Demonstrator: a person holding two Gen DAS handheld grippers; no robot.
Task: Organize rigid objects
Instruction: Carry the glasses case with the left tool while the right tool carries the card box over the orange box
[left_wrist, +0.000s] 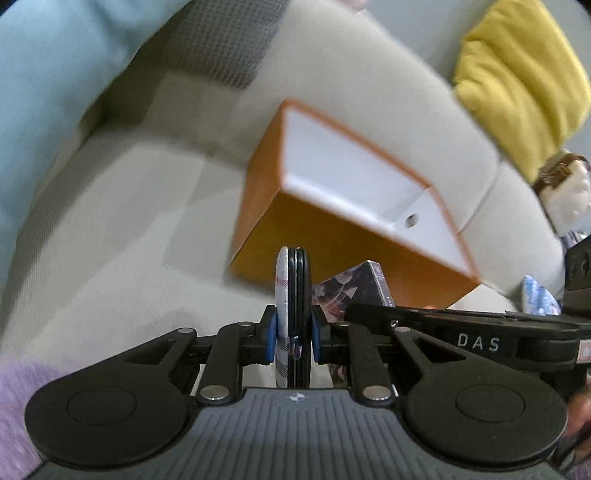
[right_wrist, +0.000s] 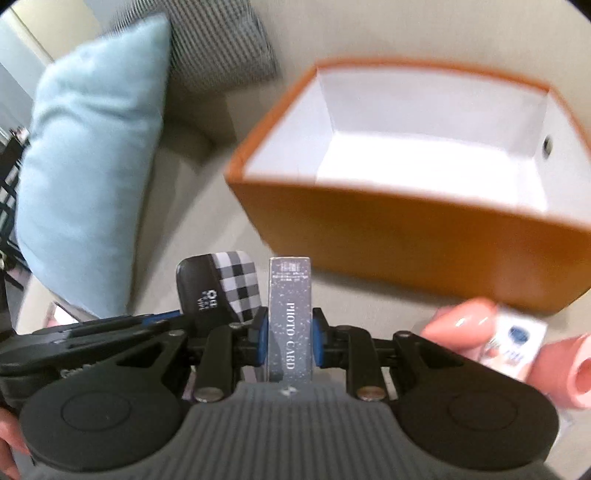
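An open orange box (left_wrist: 280, 229) with a white inside stands on the beige sofa; it also shows in the right wrist view (right_wrist: 424, 240). My left gripper (left_wrist: 293, 332) is shut on a flat black and checkered case (left_wrist: 293, 291), held edge-on, short of the box. The same case shows in the right wrist view (right_wrist: 221, 288). My right gripper (right_wrist: 290, 339) is shut on a grey box marked PHOTO CARD (right_wrist: 290, 314), in front of the orange box. The photo card box shows in the left wrist view (left_wrist: 354, 288).
A light blue cushion (right_wrist: 88, 162) and a checkered cushion (right_wrist: 221, 40) lie to the left. A yellow cushion (left_wrist: 524, 81) and a plush toy (left_wrist: 565, 192) lie at right. A pink object (right_wrist: 461, 325) and a small white pack (right_wrist: 517, 339) lie at lower right.
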